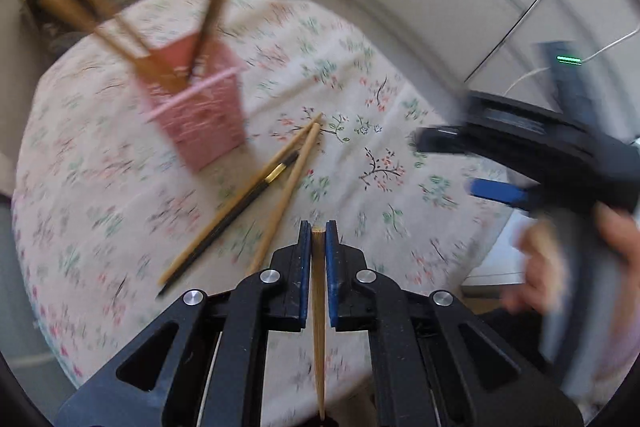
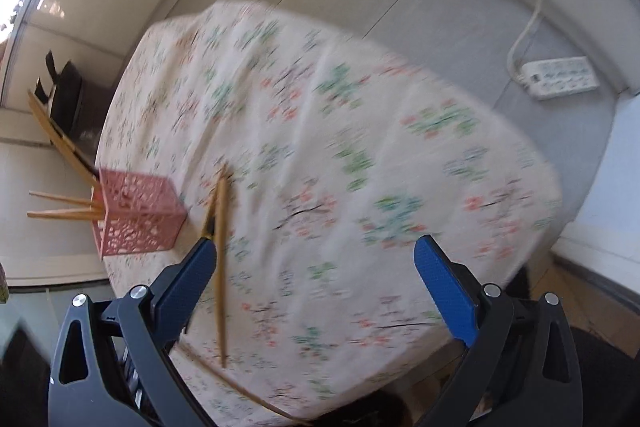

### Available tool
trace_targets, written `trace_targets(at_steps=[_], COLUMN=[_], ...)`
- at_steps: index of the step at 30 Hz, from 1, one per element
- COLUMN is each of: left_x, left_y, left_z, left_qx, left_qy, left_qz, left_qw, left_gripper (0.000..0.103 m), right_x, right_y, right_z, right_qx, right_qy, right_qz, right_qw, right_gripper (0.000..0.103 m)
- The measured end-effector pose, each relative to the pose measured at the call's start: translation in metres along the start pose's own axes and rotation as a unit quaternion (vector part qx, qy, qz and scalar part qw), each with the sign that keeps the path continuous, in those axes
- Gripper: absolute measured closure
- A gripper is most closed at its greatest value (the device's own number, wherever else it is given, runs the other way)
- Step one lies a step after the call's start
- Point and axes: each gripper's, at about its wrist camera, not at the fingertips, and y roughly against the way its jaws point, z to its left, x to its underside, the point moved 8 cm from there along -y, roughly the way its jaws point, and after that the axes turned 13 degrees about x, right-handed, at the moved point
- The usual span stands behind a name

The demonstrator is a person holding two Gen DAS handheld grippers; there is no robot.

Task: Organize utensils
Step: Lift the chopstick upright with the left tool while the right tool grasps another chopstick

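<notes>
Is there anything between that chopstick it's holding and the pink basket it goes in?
Nothing visible blocks it. The left gripper holds a chopstick above the table; the basket stands ahead to the left. Loose chopsticks lie flat below. The right gripper is off aside, open.

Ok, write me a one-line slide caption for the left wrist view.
Left gripper clamps a bamboo chopstick above the floral tablecloth, three loose chopsticks lying beside the pink holder.
</notes>
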Motion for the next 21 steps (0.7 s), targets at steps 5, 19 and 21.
trace_targets(at_steps=[5,19,21], left_x=[0.016,0.011,0.011], left_y=[0.037,0.076,0.078], left_z=[0.003,0.005,0.004], left_qx=[0.017,0.054,0.058], left_qy=[-0.003,-0.002,-0.005], left_qz=[-0.036,-0.101,-0.104], left_qw=[0.9992,0.9934,0.9929], left_gripper=[0.096,0.096,0.096], right_x=[-0.002,-0.018,-0.019], right_y=[-0.023,-0.064,-0.067], right_z=[0.033,0.083,0.084], right_qx=[0.01,0.056,0.066], right_qy=[0.005,0.006,0.008], right_qz=[0.015,0.03,0.027], right_qw=[1.0,0.998,0.997], right_gripper=[0.024,0.056,0.056])
